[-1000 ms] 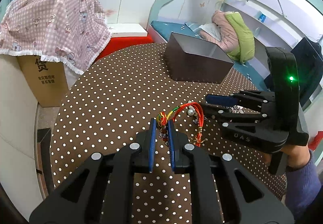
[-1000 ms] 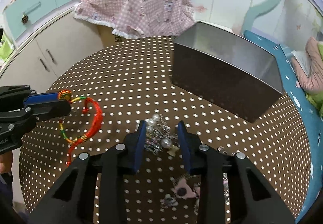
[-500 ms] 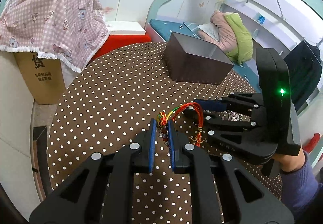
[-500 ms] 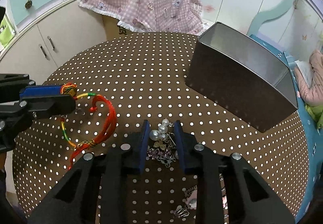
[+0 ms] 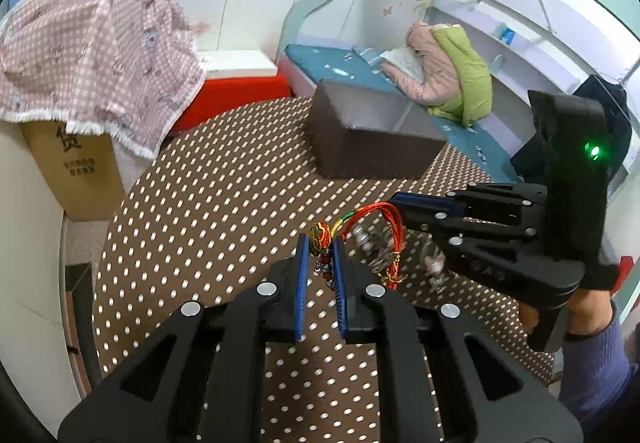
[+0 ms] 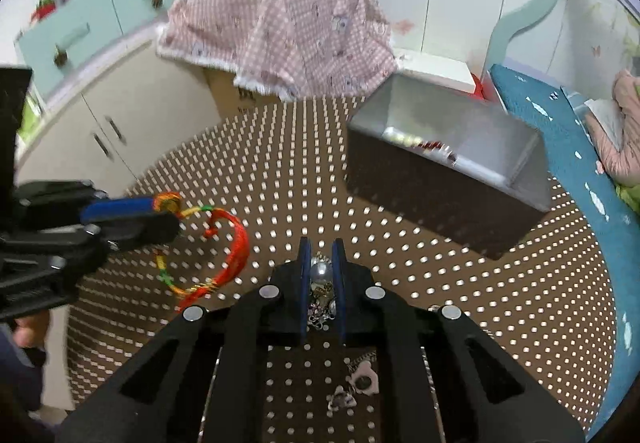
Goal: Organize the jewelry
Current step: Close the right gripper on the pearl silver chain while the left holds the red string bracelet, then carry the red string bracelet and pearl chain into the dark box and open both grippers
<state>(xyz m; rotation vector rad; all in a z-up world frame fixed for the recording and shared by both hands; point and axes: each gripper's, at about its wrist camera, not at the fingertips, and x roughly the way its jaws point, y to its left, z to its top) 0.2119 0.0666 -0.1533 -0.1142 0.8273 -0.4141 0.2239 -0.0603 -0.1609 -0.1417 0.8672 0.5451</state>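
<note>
L tool: clamped on red woven cord bracelet's knot, frame centre.
R tool: clamped on pearl-and-chain jewelry cluster.
Handling: light, limp, tangly; grip at beads.

The worktop is wearing a matt brown cloth dotted white. The box is showing dull, brushed metal inside. The bracelet is displaying woven red cord. Glossy pearl beads are gleaming between the right claw pads; both claws are looking like matt black plastic.
</note>
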